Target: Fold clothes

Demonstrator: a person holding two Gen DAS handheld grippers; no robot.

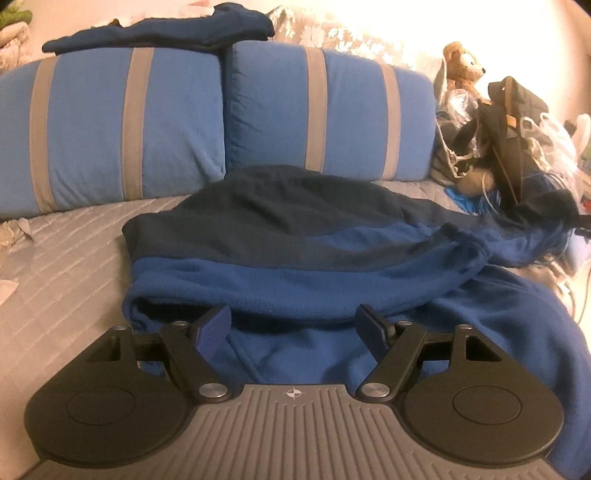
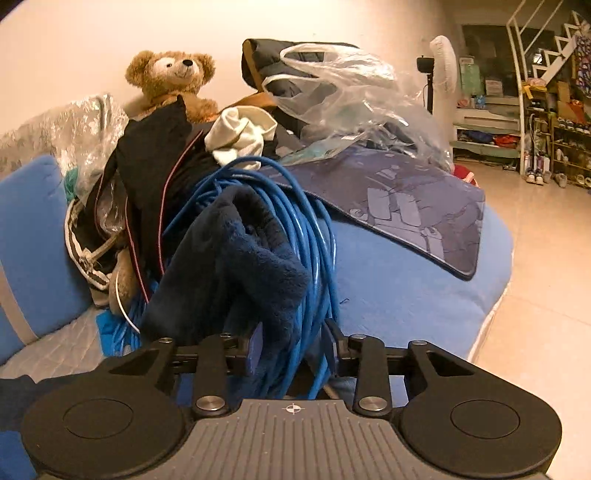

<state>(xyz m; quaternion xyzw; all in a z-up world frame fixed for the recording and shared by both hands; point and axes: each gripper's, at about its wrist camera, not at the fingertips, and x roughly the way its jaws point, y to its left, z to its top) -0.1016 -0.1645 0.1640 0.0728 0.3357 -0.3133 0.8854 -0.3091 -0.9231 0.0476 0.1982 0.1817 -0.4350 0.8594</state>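
Note:
A blue and navy fleece garment (image 1: pixel 295 258) lies spread on the grey quilted bed (image 1: pixel 66 266). My left gripper (image 1: pixel 293 321) is open just above its near blue part, holding nothing. A sleeve runs off to the right. My right gripper (image 2: pixel 293 350) is shut on the navy fleece sleeve end (image 2: pixel 236 266), which bunches up between the fingers. A coil of blue cable (image 2: pixel 295 221) hangs against the sleeve, with some strands passing between the fingers too.
Two blue striped pillows (image 1: pixel 129 122) stand behind the garment, with a folded navy cloth (image 1: pixel 166 29) on top. A pile with a teddy bear (image 2: pixel 173 77), dark bags (image 1: pixel 509 122), plastic bags (image 2: pixel 343 85) and a patterned mat (image 2: pixel 413 206) sits at the right. The bed's edge and floor (image 2: pixel 546 258) are further right.

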